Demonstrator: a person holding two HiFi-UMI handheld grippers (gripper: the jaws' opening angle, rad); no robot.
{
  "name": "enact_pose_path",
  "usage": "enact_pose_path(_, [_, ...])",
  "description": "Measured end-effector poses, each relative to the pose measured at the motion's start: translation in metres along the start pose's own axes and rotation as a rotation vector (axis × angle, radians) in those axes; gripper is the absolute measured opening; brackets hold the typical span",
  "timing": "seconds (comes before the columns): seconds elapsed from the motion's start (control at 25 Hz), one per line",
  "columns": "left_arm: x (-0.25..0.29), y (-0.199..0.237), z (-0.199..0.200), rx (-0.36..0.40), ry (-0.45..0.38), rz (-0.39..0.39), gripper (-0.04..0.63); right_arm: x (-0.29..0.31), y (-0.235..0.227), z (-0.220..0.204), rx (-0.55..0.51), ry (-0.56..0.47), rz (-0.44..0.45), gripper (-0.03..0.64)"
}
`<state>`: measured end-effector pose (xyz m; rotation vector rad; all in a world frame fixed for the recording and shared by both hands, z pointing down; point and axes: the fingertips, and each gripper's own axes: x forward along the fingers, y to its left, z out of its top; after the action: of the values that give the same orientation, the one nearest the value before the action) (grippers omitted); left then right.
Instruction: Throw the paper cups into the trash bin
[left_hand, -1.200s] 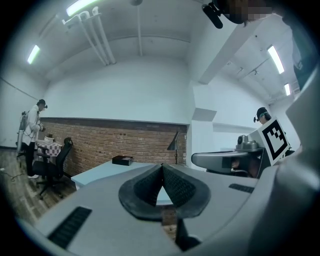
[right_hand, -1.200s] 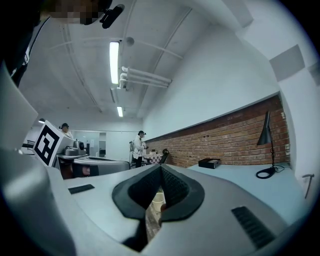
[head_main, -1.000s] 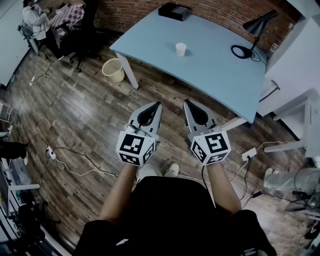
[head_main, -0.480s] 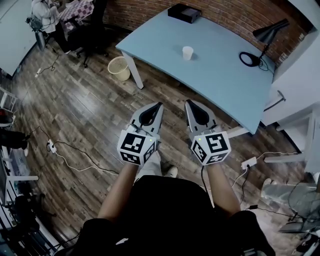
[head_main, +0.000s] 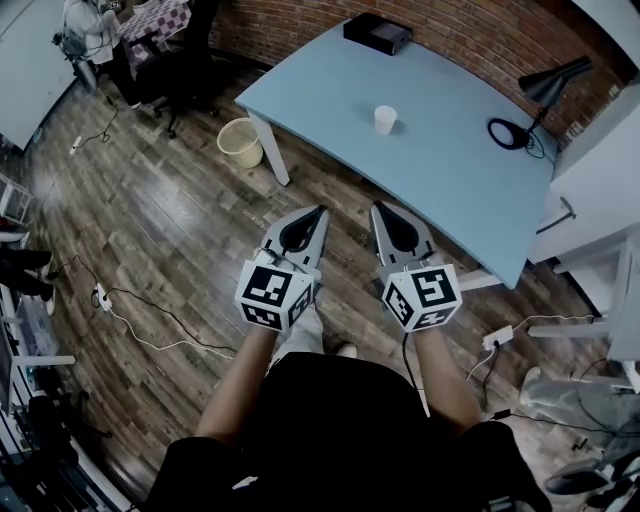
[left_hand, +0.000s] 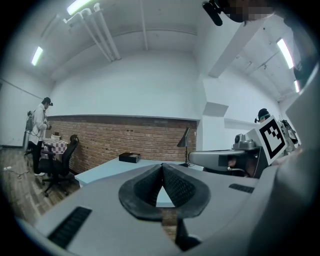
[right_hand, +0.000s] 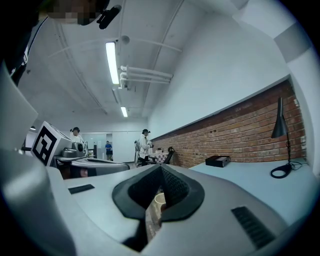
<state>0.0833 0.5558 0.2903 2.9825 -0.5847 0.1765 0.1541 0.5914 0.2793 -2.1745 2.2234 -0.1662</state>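
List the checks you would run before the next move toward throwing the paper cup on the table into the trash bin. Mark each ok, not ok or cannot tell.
1. White paper cup upright on the light blue table: ok.
2. Cream mesh trash bin upright on the wooden floor beside the table leg: ok.
3. Left tongs open for a grasp: not ok, shut and empty.
4. Right tongs open for a grasp: not ok, shut and empty.
5. Tongs at the cup: not ok, both are well apart from it.
6. No other cups to collect: cannot tell, only one shows.
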Motion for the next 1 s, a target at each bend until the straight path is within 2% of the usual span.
enact_pose_path(0.48, [0.043,0.072,0.010,-0.018,0.002,-0.038,0.008,0.078,-0.018,-0.001,0.012,0.030,-0.053,0.004])
enact_pose_path(1.0, [0.067,0.152,0.014,-0.039,-0.003,-0.082,0.008,0.153,-0.013,0.001,-0.009,0.044,-0.115,0.003])
